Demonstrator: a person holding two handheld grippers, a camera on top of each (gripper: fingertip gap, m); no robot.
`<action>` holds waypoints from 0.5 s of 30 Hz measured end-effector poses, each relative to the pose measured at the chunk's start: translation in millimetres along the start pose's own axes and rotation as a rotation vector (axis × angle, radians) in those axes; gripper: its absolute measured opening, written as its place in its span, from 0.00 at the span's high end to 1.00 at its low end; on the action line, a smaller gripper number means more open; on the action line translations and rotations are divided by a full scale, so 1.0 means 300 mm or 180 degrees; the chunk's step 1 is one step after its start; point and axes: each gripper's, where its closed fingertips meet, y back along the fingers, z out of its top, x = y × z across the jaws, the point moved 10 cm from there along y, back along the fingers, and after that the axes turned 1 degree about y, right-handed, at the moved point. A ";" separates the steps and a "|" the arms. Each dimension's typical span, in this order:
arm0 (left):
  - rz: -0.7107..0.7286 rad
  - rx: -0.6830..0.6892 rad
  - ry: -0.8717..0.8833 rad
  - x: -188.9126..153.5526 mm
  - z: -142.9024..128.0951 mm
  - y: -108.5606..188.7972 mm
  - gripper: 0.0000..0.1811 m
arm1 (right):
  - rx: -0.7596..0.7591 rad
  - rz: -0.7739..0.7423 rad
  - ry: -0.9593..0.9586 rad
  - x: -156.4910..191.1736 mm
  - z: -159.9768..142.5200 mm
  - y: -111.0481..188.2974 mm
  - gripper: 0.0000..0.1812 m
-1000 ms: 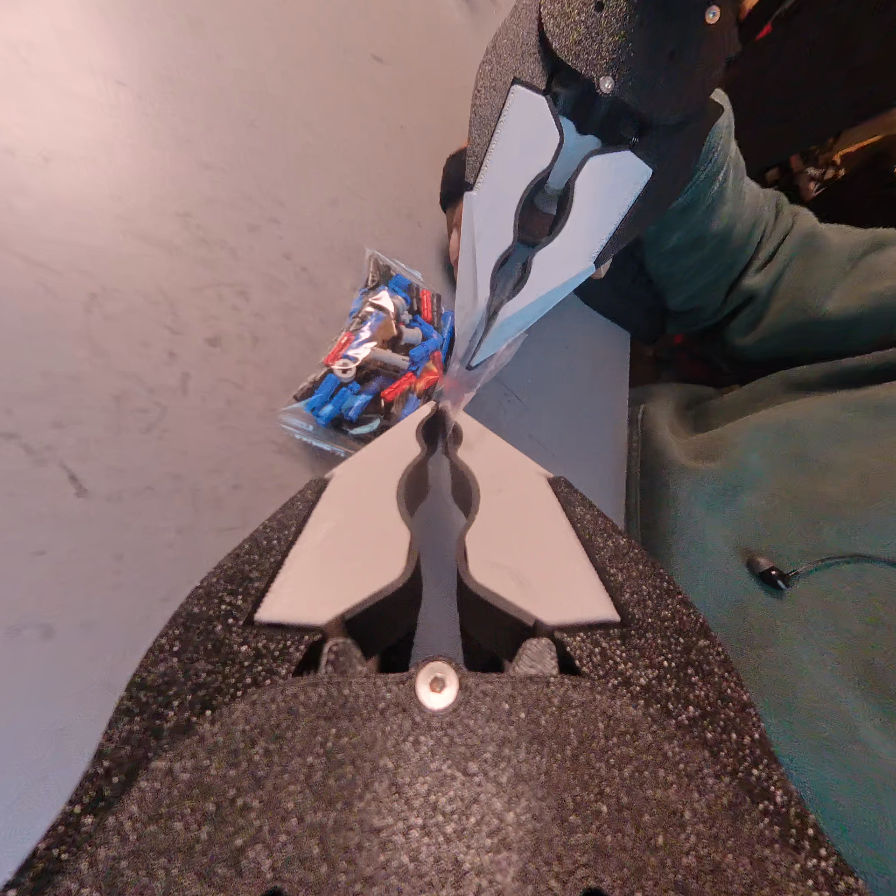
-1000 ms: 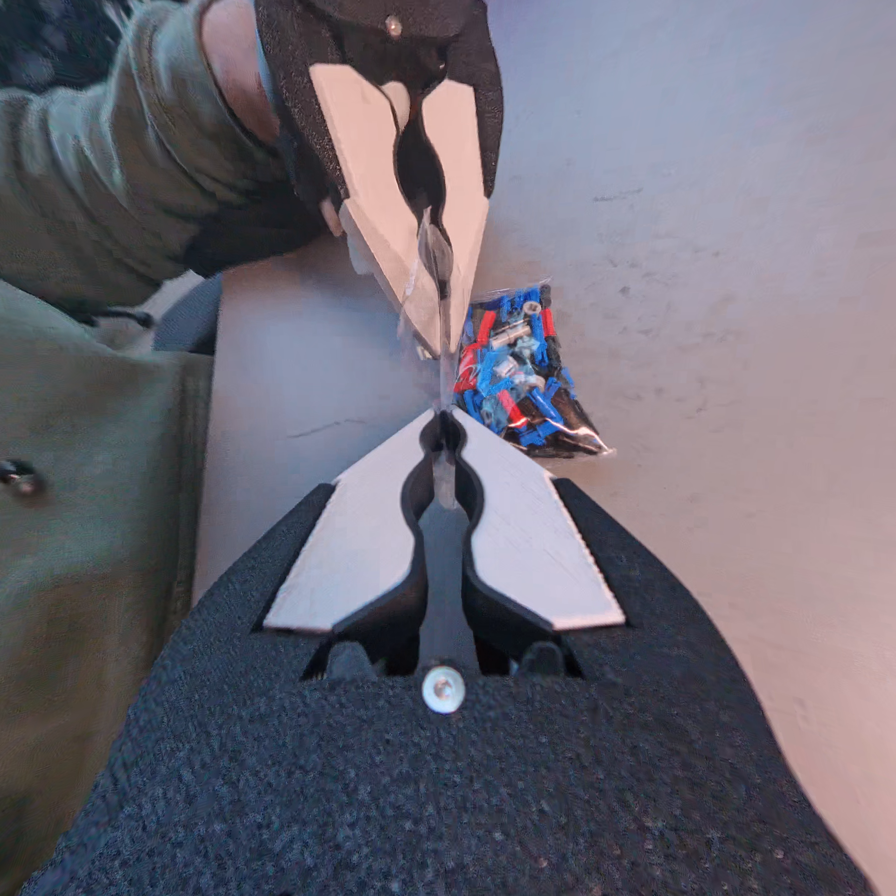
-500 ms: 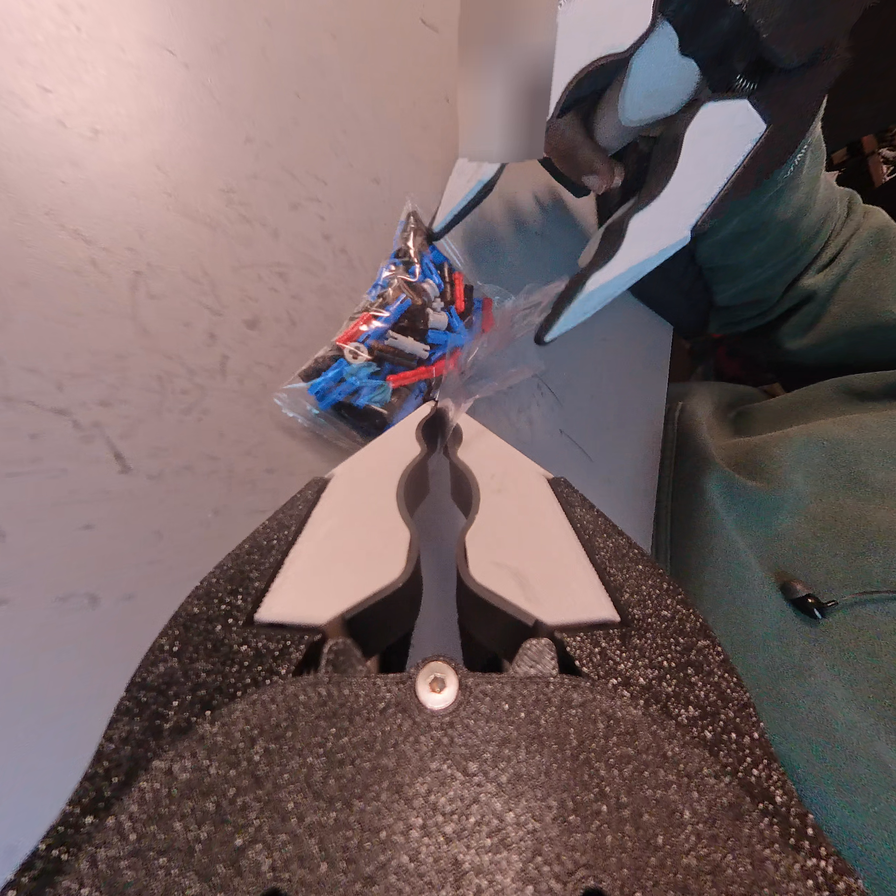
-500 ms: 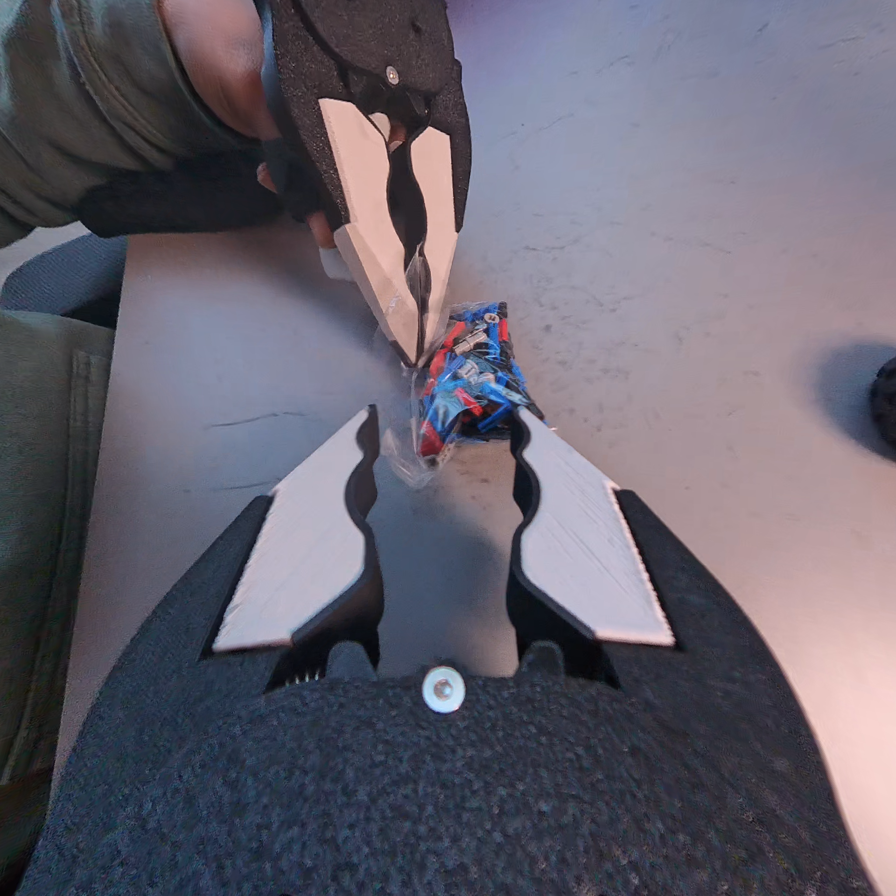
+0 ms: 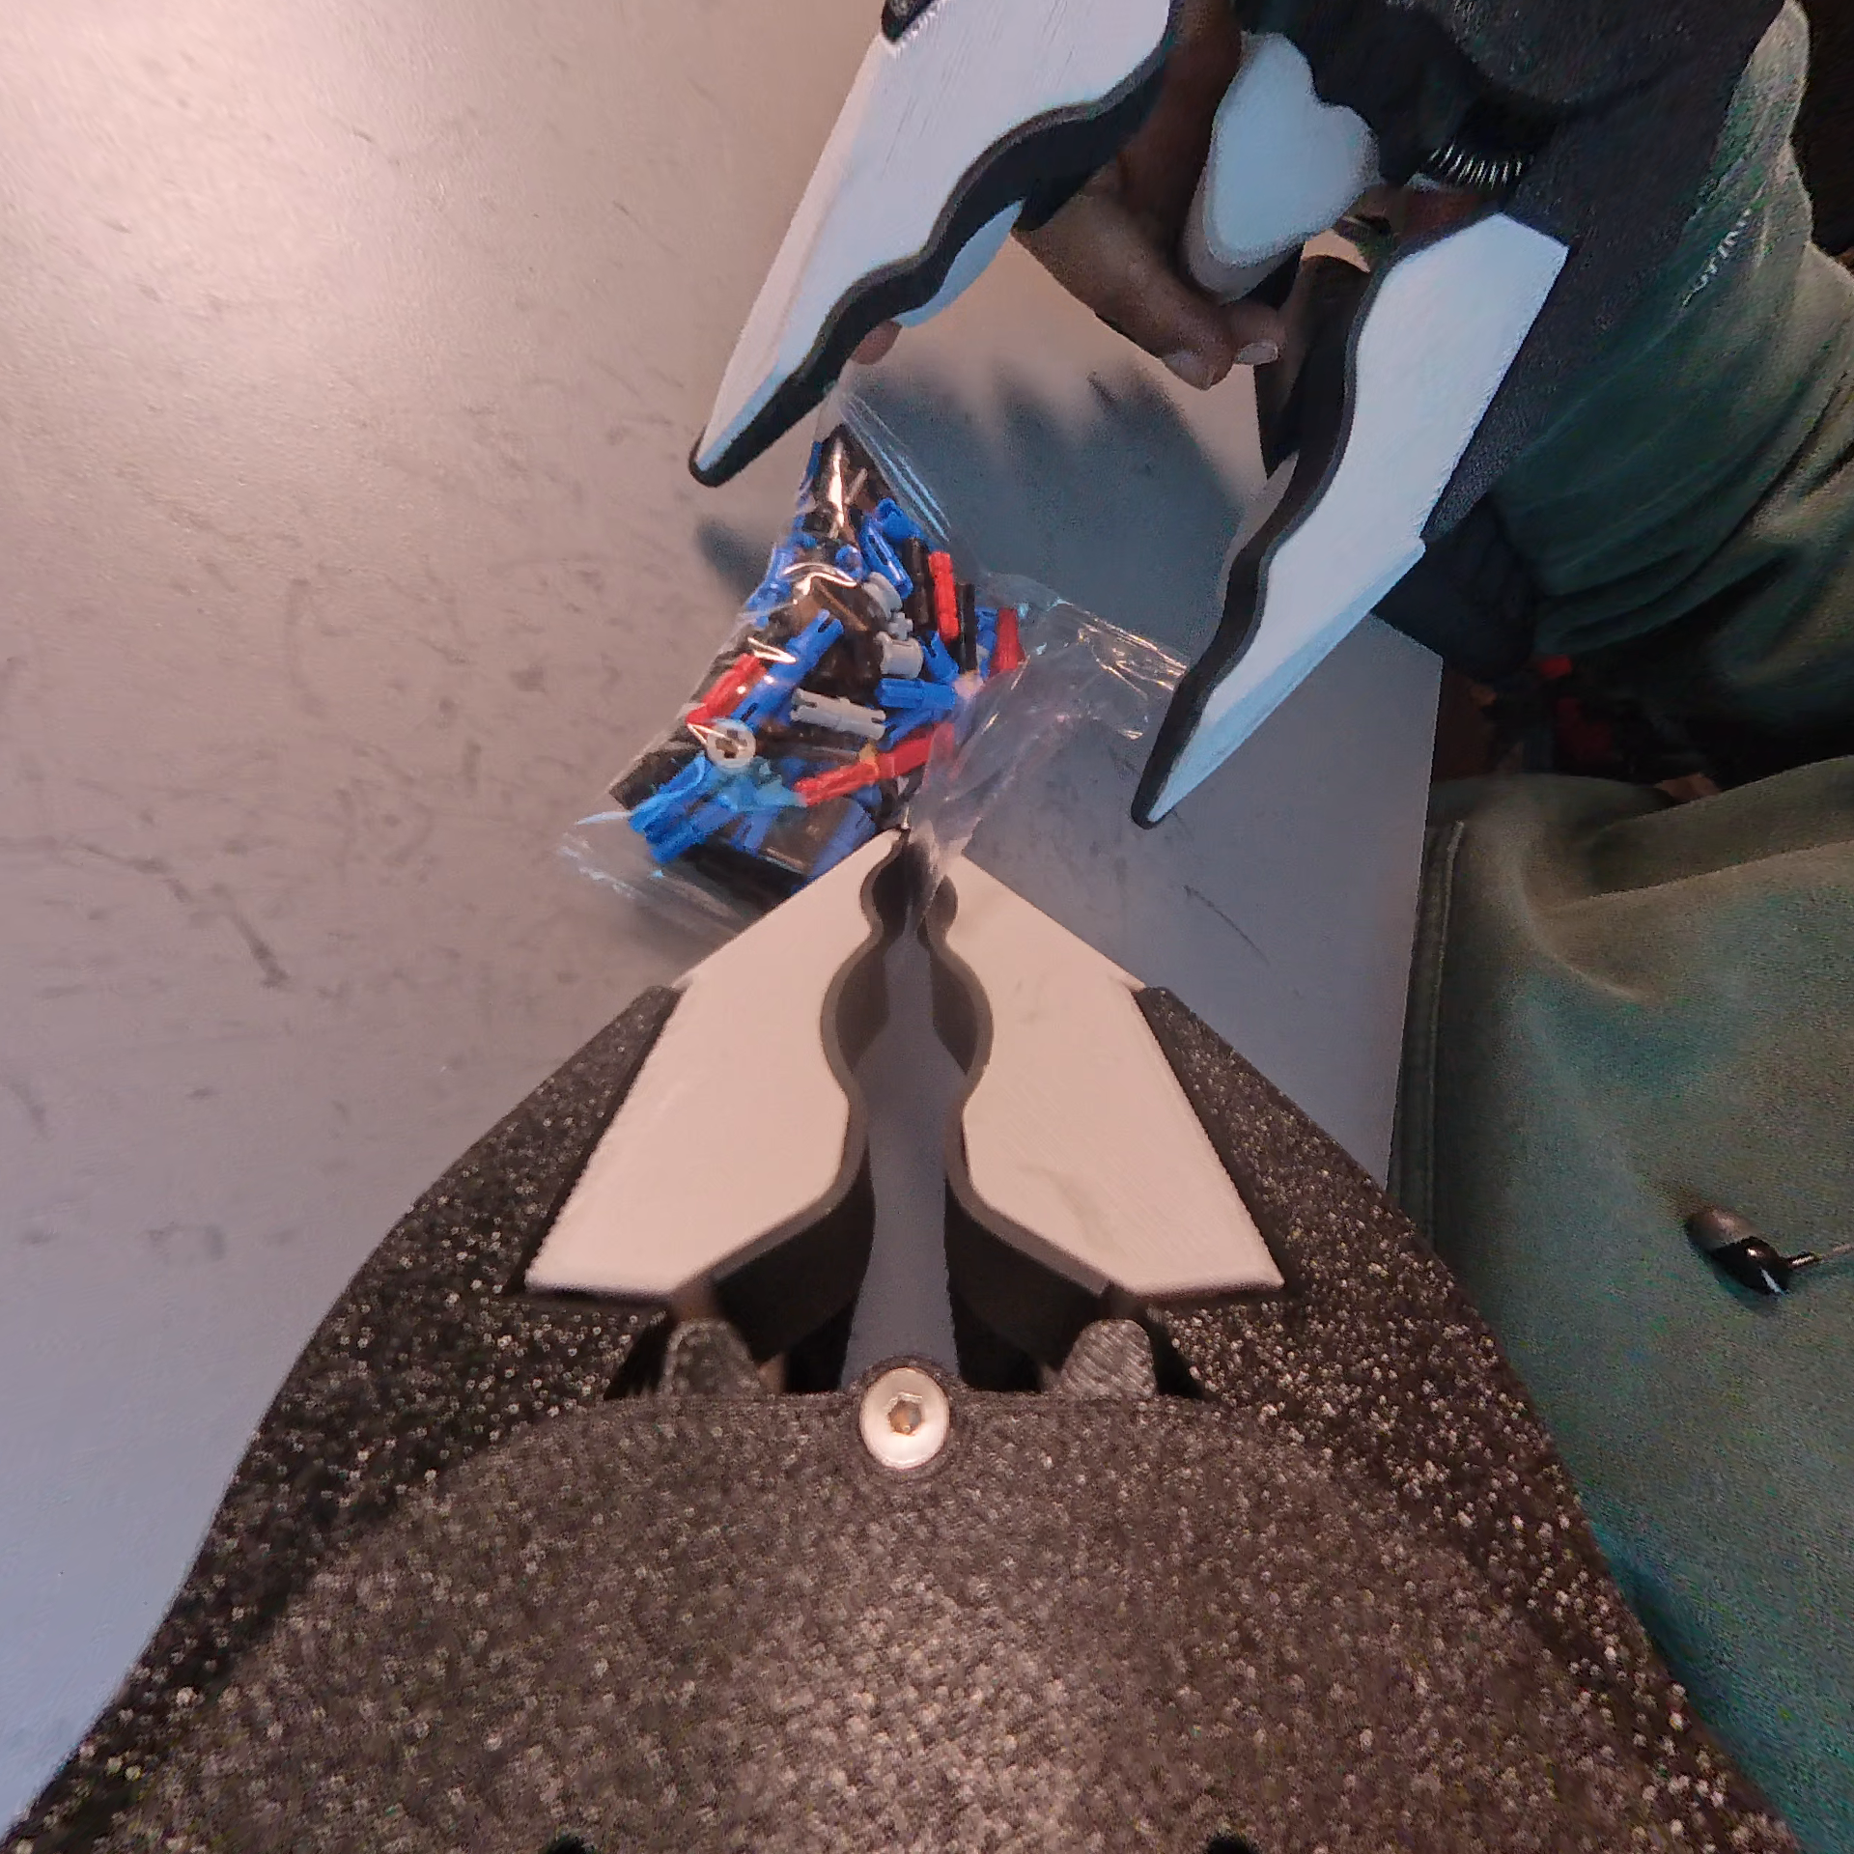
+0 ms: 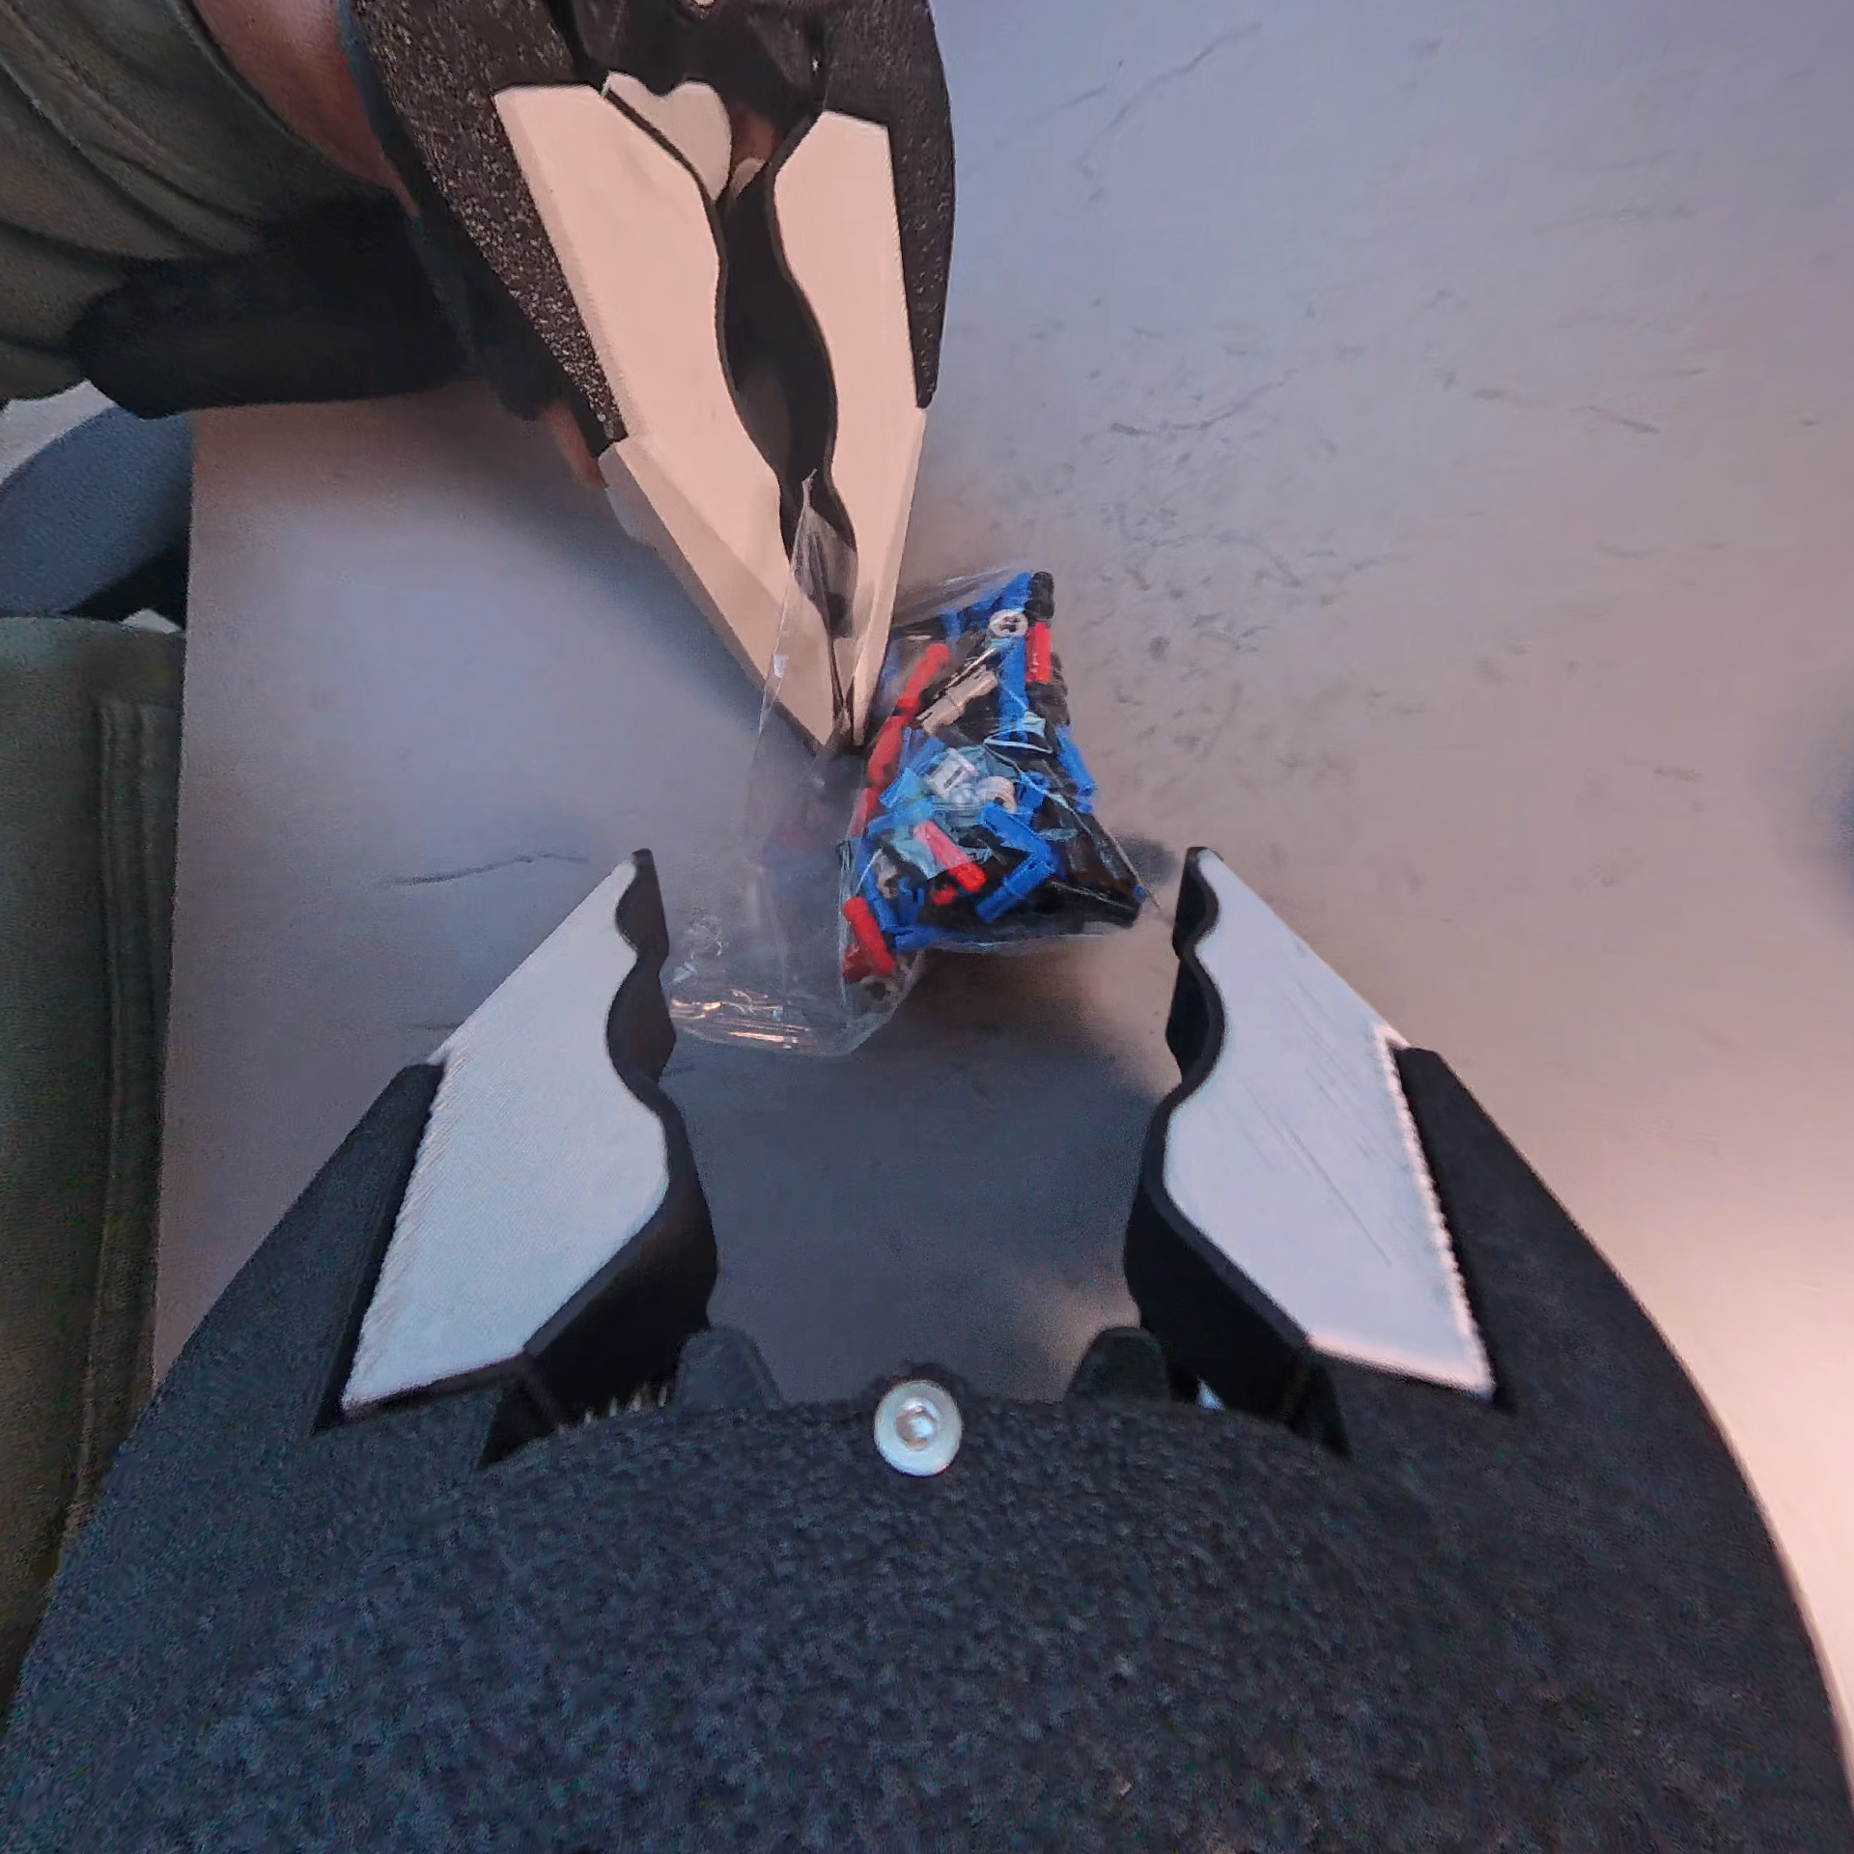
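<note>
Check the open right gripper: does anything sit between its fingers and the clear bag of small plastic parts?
Nothing visible does. The right gripper is open, and only bare table lies between its fingers and the bag just ahead. The left gripper is shut on the bag's clear film at the far side, outside that path.

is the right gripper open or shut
Open: the right gripper has its fingers spread wide, touching nothing, with the clear bag of small parts lying just ahead of them.

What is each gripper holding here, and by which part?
The left gripper is shut on the clear bag of small plastic parts, pinching its empty plastic edge. The right gripper is open and holds nothing.
</note>
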 end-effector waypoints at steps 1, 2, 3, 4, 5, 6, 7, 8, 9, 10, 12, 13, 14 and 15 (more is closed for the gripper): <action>0.0009 -0.0004 -0.0005 0.000 -0.001 0.001 1.00 | 0.0092 0.0003 0.0077 0.009 -0.002 -0.006 0.41; 0.0012 -0.0007 -0.0003 -0.001 -0.002 0.002 1.00 | 0.0173 -0.0072 0.0230 0.019 -0.005 -0.006 0.37; 0.0003 -0.0012 0.0007 0.000 -0.002 0.003 1.00 | 0.0243 -0.0212 0.0436 0.029 -0.007 -0.003 0.34; -0.0018 -0.0018 0.0030 0.002 -0.002 0.004 1.00 | 0.0304 -0.0322 0.0675 0.044 -0.011 -0.001 0.31; -0.0046 -0.0025 0.0058 0.005 -0.003 0.005 1.00 | 0.0246 -0.0401 0.0905 0.061 -0.012 0.002 0.31; -0.0077 -0.0032 0.0084 0.007 -0.003 0.006 1.00 | 0.0117 -0.0477 0.1060 0.073 -0.013 0.004 0.34; -0.0112 -0.0038 0.0109 0.010 -0.003 0.007 1.00 | 0.0014 -0.0566 0.1176 0.076 -0.016 0.005 0.37; -0.0150 -0.0045 0.0139 0.012 -0.004 0.008 1.00 | -0.0050 -0.0693 0.1287 0.068 -0.022 0.004 0.40; -0.0192 -0.0048 0.0167 0.015 -0.005 0.009 1.00 | -0.0086 -0.0789 0.1360 0.054 -0.030 0.001 0.43; -0.0226 -0.0049 0.0189 0.016 -0.005 0.009 1.00 | -0.0168 -0.0704 0.1299 0.045 -0.032 0.000 0.45; -0.0259 -0.0043 0.0190 0.017 -0.005 0.009 1.00 | -0.0148 -0.0523 0.1037 0.018 -0.030 -0.008 0.46; -0.0248 -0.0037 0.0171 0.016 -0.005 0.009 1.00 | -0.0104 -0.0408 0.0904 0.005 -0.026 -0.013 0.44; -0.0231 -0.0028 0.0140 0.014 -0.005 0.008 1.00 | -0.0097 -0.0334 0.0745 -0.011 -0.020 -0.018 0.47; -0.0219 -0.0019 0.0108 0.011 -0.005 0.007 1.00 | -0.0036 -0.0243 0.0541 -0.028 -0.018 -0.023 0.55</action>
